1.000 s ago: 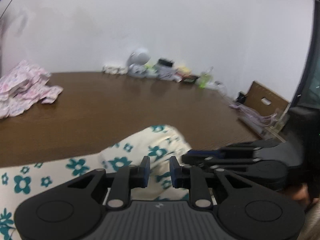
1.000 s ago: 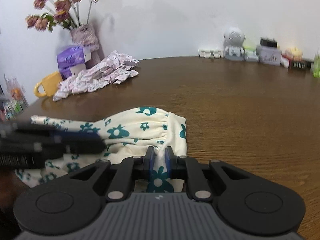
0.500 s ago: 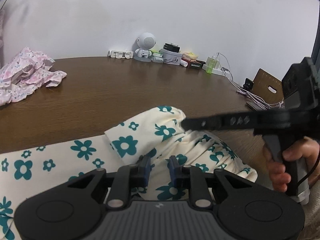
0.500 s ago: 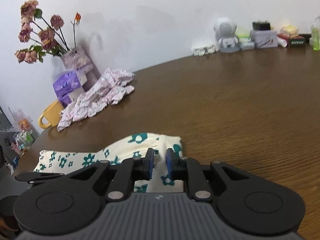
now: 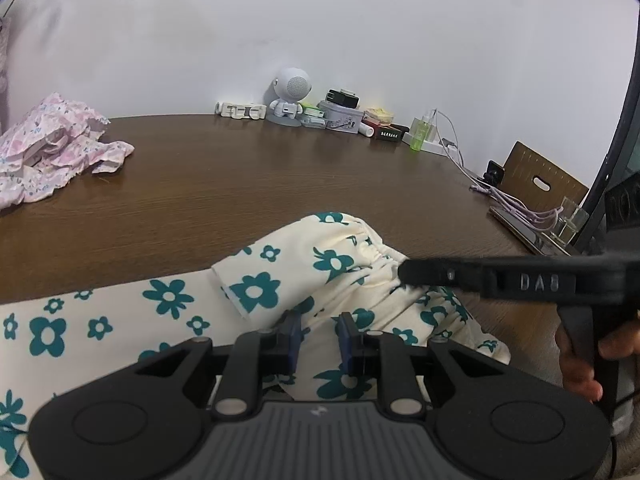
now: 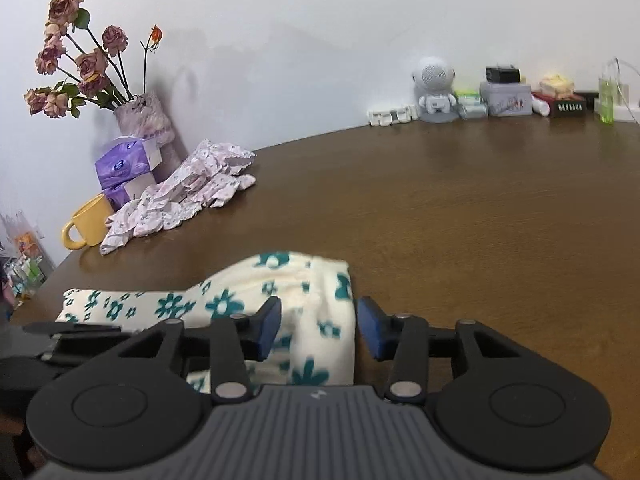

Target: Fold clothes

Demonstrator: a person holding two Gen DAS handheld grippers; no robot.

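Flowered garment [image 5: 256, 292], surface's near edge: left tongs [image 5: 318, 338] pinch its fold steady; right tongs [image 6: 318, 328] opening, letting go.

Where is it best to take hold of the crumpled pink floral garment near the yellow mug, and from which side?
Probably the frilled edge of the pink floral garment that sticks out toward the open table, approached from that side. The mug, tissue packs and vase crowd the other side.
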